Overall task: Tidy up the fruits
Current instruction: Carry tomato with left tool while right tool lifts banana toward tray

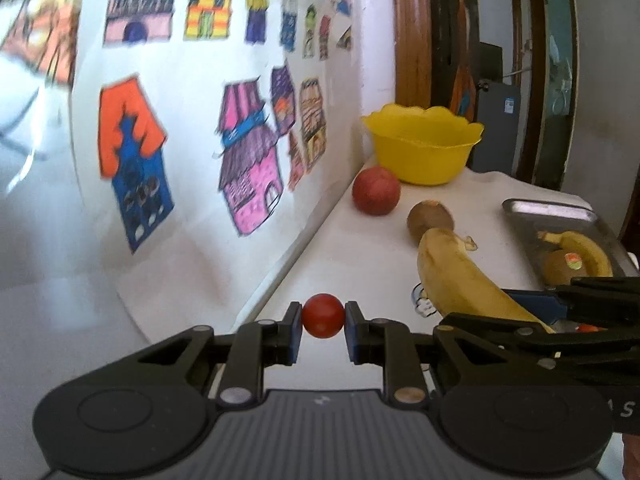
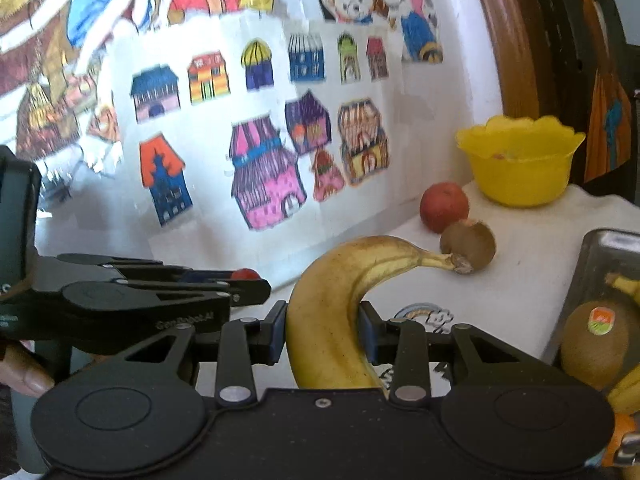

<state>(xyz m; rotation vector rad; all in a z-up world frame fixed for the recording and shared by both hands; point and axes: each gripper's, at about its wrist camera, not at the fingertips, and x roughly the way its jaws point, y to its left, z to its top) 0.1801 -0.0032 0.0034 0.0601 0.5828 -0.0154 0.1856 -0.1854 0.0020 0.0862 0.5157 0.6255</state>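
Smooth round tomato (image 1: pixel 323 316) clamped; curved yellow banana (image 2: pixel 328 312) gripped.

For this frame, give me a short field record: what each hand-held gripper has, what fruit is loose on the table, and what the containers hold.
left hand-held gripper: shut on small red fruit
right hand-held gripper: shut on banana
loose on table: red apple, kiwi
metal tray: second banana, stickered kiwi
yellow bowl: something small inside, too unclear to name
wall: coloured house drawings
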